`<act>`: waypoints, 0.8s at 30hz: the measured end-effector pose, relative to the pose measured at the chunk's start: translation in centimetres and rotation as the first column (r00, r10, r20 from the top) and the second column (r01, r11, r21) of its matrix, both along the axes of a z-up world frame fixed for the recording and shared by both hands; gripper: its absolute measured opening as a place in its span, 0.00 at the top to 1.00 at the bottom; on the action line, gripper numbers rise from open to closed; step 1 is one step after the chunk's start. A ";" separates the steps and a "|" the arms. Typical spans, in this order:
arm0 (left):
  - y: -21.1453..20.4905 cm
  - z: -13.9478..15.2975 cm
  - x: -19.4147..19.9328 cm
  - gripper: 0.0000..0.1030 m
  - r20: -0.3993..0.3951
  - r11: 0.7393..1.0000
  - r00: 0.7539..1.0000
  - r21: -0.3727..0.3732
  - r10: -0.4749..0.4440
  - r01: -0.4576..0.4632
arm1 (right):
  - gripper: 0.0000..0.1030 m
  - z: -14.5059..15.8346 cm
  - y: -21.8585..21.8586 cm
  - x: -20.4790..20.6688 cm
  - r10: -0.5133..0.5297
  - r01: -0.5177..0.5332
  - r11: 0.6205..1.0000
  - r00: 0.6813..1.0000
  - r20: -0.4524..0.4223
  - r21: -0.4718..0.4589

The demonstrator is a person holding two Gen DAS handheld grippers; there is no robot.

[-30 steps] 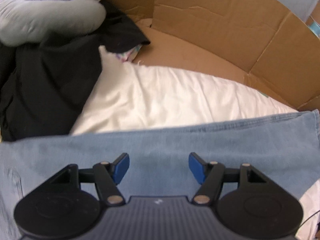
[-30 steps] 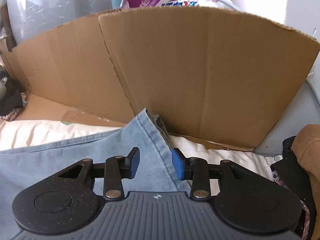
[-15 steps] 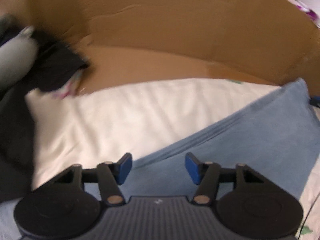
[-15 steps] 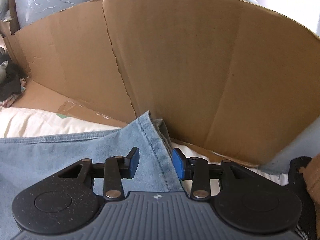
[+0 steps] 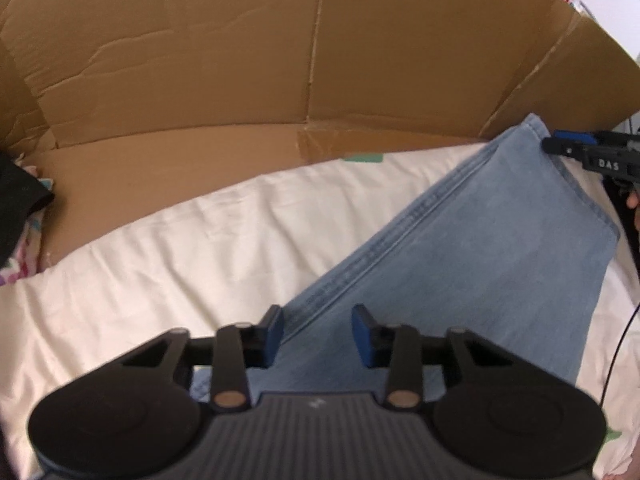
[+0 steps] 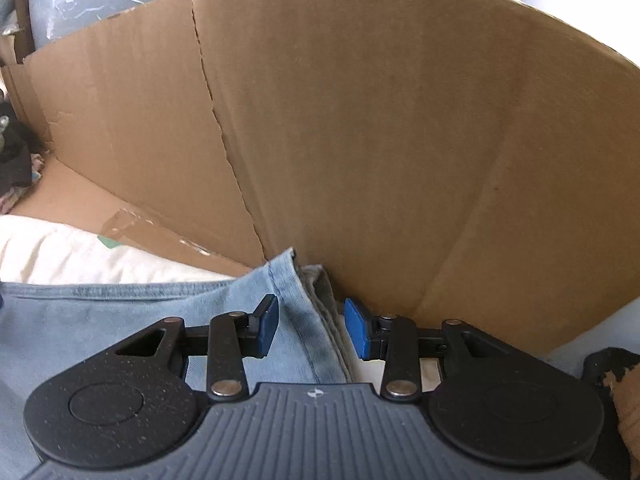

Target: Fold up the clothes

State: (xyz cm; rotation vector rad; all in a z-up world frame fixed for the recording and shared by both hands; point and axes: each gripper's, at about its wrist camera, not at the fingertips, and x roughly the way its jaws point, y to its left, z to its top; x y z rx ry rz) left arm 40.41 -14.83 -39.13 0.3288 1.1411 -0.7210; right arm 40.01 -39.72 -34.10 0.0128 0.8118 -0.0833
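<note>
1 garment is under work: a pair of light blue jeans (image 5: 472,248), lying flat on a cream sheet (image 5: 168,264) and running diagonally in the left wrist view from the near centre to the far right. The denim is pale and evenly faded, with a stitched side seam along its left edge and a hemmed cuff at the far right end. The left gripper (image 5: 318,330) sits low over the near part of the leg, jaws parted with the seam edge lying between the 2 blue pads; nothing is clamped. The right gripper (image 6: 310,326) is at the cuff, jaws likewise spread apart, the hem edge and its paler inner layer lying between the pads without being pinched. The left wrist view alone shows the full run of the leg, and the right gripper's blue tip (image 5: 568,142) just beside the cuff corner; a dark garment (image 5: 18,204) lies at its left edge. The right wrist view alone shows the cuff close up against the cardboard wall (image 6: 360,140), the layered fold at the hem, and a brown item (image 6: 628,400) at the right margin. Cardboard encloses the sheet on the far side in both views.
</note>
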 end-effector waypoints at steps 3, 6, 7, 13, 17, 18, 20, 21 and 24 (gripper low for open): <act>-0.3 -0.4 0.0 0.69 0.005 1.000 1.000 0.013 -0.014 0.013 | 0.58 0.2 0.6 0.3 0.031 -0.031 0.999 0.999 0.017 -0.009; -0.8 -0.8 -0.3 0.68 0.013 0.998 0.998 0.029 -0.055 0.055 | 0.58 0.3 1.5 0.7 0.062 -0.061 0.998 0.997 0.034 -0.033; -1.0 -0.8 -0.5 0.68 0.017 0.997 0.997 0.036 -0.076 0.075 | 0.58 0.2 1.8 0.8 0.072 -0.070 0.997 0.997 0.030 -0.037; -1.8 -1.4 -0.9 0.65 0.035 0.987 0.988 0.068 -0.150 0.147 | 0.68 -1.0 2.3 2.2 0.077 -0.080 0.993 0.996 -0.035 -0.092; -2.1 -1.4 -1.3 0.66 0.040 0.979 0.980 0.071 -0.195 0.192 | 0.93 -0.7 1.9 1.8 0.066 -0.068 0.993 0.998 -0.024 -0.101; -2.1 -1.4 -1.5 0.66 0.047 0.975 0.976 0.076 -0.213 0.210 | 0.97 -0.6 1.9 1.6 0.065 -0.066 0.993 0.998 -0.016 -0.103; -2.2 -1.5 -1.9 0.67 0.057 0.967 0.967 0.086 -0.247 0.241 | 0.98 -0.3 1.7 1.1 0.062 -0.062 0.992 0.998 -0.001 -0.107; -2.3 -1.6 -1.9 0.68 0.055 0.964 0.965 0.090 -0.257 0.251 | 0.98 -0.2 1.6 0.9 0.060 -0.059 0.992 0.998 0.007 -0.109; -2.5 -1.7 -1.8 0.68 0.051 0.959 0.961 0.101 -0.271 0.265 | 0.98 0.1 1.4 0.4 0.056 -0.053 0.992 0.998 0.030 -0.115</act>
